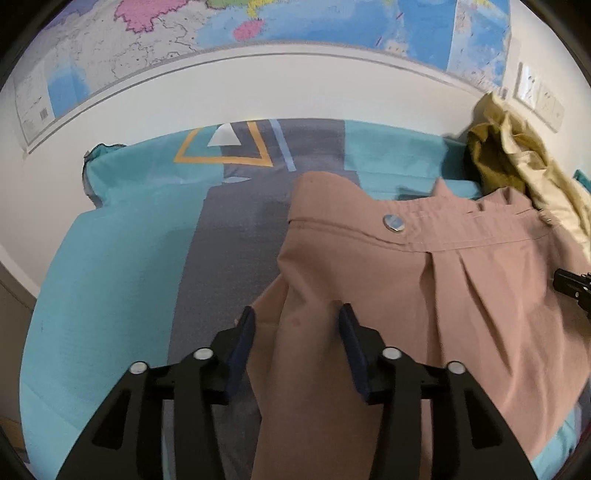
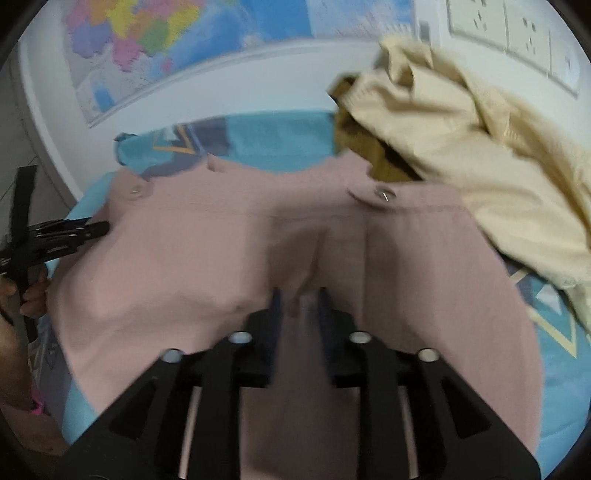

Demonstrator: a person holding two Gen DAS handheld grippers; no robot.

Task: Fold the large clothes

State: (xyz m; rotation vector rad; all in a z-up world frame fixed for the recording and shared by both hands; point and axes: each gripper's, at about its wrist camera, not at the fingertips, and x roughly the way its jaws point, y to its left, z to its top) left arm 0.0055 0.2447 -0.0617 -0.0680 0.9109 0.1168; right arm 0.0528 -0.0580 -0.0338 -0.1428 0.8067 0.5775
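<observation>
One bed under everything here, its cover teal with a grey band and one yellow-outlined triangle print near the wall. Above it, maps on the wall: I count two sheets in the left wrist view, one big one and a second to its right. One row of white wall sockets sits beyond that.

Two garments on the bed. The big one, the pink trousers, lies spread across the middle of the cover, waistband toward the wall, pleats running down from it. Behind its far right corner, touching the waistband, there's one crumpled heap, a cream and olive garment, bunched against the wall.

Two sets of tongs in play. The left tongs straddle a raised ridge of pink cloth at the trousers' left edge; the blue pads stand either side of the fold, and whether they actually press it I cannot tell. The right tongs sit narrower, a pinch of pink fabric rising between the pads near the crotch seam; the blur hides whether they bite.

Smallest now: two metal buttons on the waistband in the right wrist view, one at the left end, one nearer the right. A hand shows at that view's left edge.
</observation>
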